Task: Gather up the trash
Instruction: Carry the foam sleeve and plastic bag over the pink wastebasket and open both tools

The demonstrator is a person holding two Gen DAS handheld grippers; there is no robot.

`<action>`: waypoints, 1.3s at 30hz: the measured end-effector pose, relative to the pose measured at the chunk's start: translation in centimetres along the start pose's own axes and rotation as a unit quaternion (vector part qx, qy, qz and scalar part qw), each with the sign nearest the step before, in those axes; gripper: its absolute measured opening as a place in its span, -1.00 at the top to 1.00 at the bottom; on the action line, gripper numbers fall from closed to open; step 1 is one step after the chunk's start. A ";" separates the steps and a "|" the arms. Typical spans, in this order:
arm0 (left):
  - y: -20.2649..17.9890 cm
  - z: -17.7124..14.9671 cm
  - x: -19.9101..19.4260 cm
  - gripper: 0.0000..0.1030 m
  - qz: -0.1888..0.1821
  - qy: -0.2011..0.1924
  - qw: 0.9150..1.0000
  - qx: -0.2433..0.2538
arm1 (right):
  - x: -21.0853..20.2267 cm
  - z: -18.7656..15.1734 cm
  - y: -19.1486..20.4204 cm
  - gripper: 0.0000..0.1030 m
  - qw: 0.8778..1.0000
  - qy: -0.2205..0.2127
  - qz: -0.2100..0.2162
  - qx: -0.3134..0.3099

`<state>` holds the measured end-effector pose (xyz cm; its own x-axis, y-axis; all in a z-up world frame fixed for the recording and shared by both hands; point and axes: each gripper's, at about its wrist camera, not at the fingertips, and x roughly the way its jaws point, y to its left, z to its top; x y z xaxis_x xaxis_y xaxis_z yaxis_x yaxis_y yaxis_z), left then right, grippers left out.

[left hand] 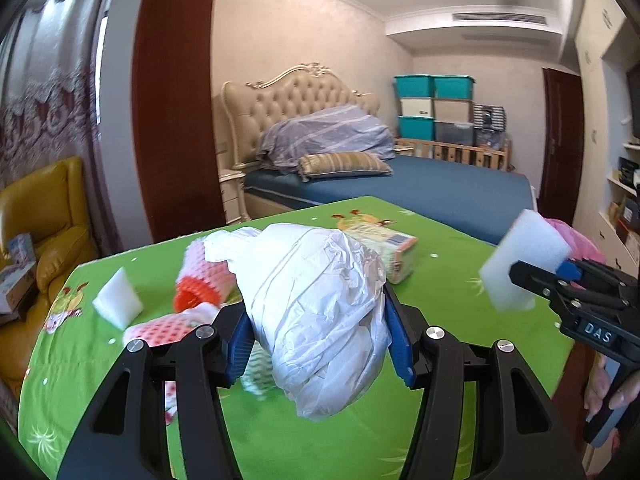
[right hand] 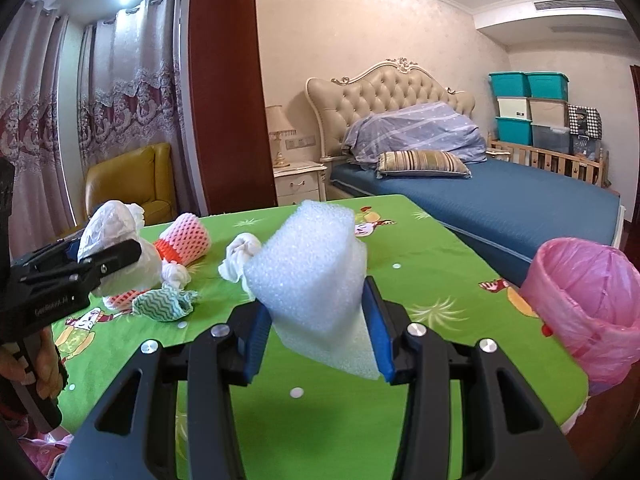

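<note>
The left gripper is clamped on a crumpled white plastic bag, its blue pads pressed into both sides of the bundle, which is raised clear of the green cartoon-print tablecloth beneath it. Just beyond the bag, to the gripper's left, lie a pink and orange foam fruit net and a second flattened piece of pink netting; a white foam block rests farther left on the cloth, and a small printed carton sits just past the bag on the right. The right gripper is closed on a large white foam block, held up off the table between its blue pads. Ahead and to the left of this gripper, on the cloth, are a knotted white rag, a smaller white wad and a crumpled green zigzag-patterned cloth, with the fruit net standing behind them. To the right gripper's right, at the table's edge, stands a bin lined with a pink bag, its mouth open. A person's fingers wrap the right gripper's handle. Beyond the table are a blue bed with a tufted headboard, stacked teal storage boxes and a yellow armchair.
</note>
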<state>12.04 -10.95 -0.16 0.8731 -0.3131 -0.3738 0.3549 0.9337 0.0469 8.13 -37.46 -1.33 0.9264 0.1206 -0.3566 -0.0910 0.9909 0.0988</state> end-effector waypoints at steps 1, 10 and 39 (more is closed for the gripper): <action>-0.4 0.0 0.0 -0.03 -0.003 -0.002 1.000 0.004 | -0.1 0.0 -0.2 0.17 1.000 -0.002 -0.003 0.000; -4.7 0.4 1.0 -0.03 -0.027 -0.013 0.998 0.051 | -1.6 0.3 -2.0 0.17 0.999 -0.017 -0.032 -0.002; -22.7 5.3 9.5 -0.04 -0.186 -0.010 0.973 0.136 | -7.4 0.2 -18.6 0.17 0.982 -0.041 -0.178 0.043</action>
<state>14.09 -36.03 0.10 0.6724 -0.6264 -0.3943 0.7209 0.6751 0.1566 3.06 -56.80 -0.41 0.9203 -0.2410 -0.3080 0.2721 0.9603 0.0616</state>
